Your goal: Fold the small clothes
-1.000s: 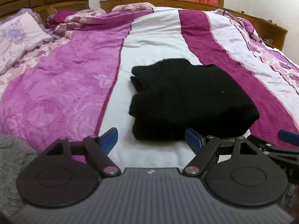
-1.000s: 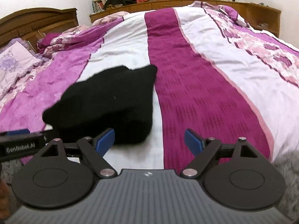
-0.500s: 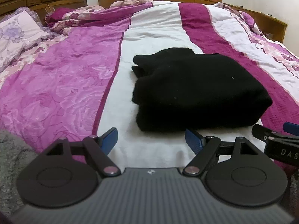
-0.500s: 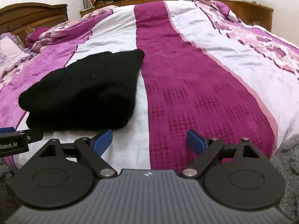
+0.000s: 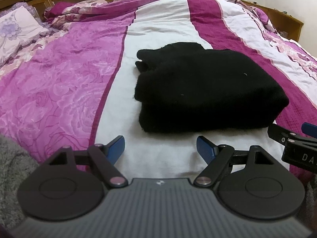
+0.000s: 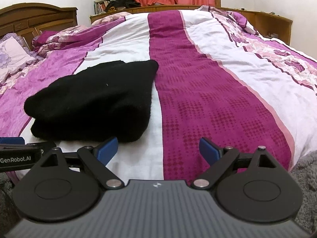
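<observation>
Black garment [image 5: 206, 91], fuzzy, thickly folded

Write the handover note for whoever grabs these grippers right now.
Left gripper: open, empty, just short of the black garment.
Right gripper: open, empty, beside the garment's near right corner.
Garment: lying on the bedspread, across its white stripe, folded into a thick bundle.
Done: it looks folded.
Left: check the uneven far-left edge; tidy it if needed. No other clothes to fold are in view.
</observation>
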Demonstrator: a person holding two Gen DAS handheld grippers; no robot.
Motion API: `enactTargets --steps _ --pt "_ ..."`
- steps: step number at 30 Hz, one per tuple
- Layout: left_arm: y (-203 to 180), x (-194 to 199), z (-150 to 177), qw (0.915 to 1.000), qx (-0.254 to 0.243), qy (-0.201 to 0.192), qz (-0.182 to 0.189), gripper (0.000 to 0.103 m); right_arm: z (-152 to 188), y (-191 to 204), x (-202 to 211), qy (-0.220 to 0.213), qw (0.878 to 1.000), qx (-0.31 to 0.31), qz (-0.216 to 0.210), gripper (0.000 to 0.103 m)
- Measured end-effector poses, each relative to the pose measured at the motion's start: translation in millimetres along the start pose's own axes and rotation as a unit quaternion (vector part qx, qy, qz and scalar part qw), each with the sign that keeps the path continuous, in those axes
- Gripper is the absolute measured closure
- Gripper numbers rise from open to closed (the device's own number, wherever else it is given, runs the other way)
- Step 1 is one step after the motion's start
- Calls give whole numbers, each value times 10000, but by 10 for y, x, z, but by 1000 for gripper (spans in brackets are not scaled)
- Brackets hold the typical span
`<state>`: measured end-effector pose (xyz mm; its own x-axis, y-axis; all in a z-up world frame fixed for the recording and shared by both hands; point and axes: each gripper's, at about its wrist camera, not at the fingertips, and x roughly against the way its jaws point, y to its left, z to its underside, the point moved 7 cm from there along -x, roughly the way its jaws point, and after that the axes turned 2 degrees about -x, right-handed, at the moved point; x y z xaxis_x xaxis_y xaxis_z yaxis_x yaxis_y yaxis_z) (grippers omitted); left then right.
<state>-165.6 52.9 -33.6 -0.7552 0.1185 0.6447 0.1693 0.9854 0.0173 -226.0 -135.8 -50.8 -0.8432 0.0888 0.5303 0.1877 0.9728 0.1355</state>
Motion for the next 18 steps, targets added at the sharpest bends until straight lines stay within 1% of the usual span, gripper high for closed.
enactTargets --steps 5,13,18 --pt "0 5 -7 9999 63 -4 99 22 -9 19 25 -56 10000 19 -21 9" --pt "-15 26 -5 9999 -43 -76 67 22 -1 48 43 -91 9999 72 -52 8" --pt "-21 16 3 10000 -50 -55 55 22 0 87 68 -108 9998 136 -135 8"
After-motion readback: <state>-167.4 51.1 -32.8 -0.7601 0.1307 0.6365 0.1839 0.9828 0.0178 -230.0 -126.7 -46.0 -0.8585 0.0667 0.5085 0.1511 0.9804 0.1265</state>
